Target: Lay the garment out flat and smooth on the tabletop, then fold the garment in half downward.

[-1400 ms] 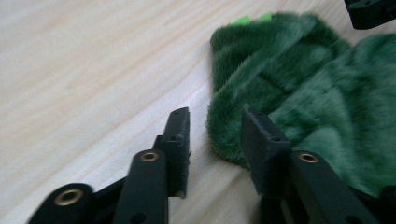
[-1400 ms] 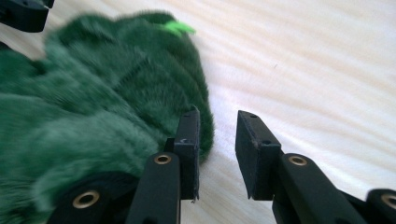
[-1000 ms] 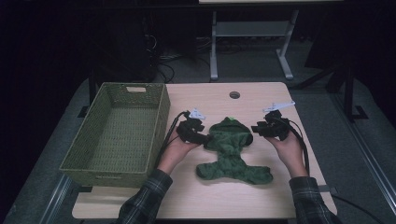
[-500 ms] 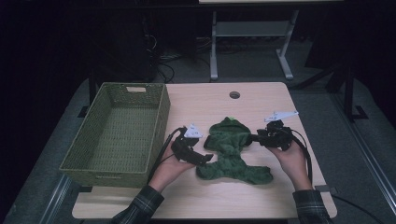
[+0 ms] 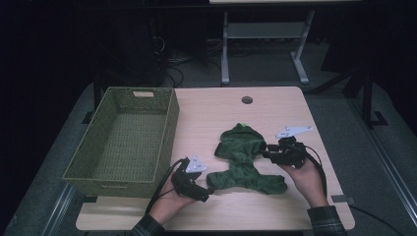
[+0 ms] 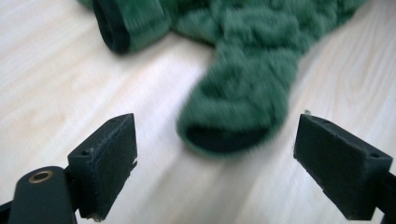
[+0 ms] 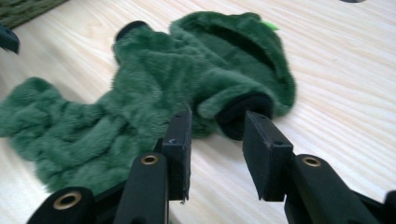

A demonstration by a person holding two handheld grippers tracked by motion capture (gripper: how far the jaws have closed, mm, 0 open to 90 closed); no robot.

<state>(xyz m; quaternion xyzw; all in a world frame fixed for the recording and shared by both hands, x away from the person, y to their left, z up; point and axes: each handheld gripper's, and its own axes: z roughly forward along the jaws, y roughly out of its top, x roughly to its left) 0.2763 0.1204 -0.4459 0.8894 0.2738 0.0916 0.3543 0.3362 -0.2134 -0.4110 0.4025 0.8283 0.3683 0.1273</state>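
A fuzzy green hooded garment (image 5: 246, 157) lies flat on the wooden table (image 5: 280, 103), hood away from me. My left gripper (image 5: 206, 190) sits at its near left and is open. In the left gripper view the wide-apart jaws (image 6: 215, 123) frame the dark cuff of one garment (image 6: 243, 84) leg, not touching it. My right gripper (image 5: 266, 154) is at the garment's right sleeve. In the right gripper view its jaws (image 7: 217, 119) stand narrowly open, the sleeve's black cuff (image 7: 243, 114) at their tips, bare table showing between them.
A green woven basket (image 5: 110, 184) stands on the left part of the table, close to my left hand. A round cable hole (image 5: 247, 100) sits near the far edge. Desk legs and cables are on the floor beyond.
Both grippers have come nearer to me. The left dropped from beside the garment's sleeve to its leg cuff; the right slid to the right sleeve cuff. The garment has stayed put.
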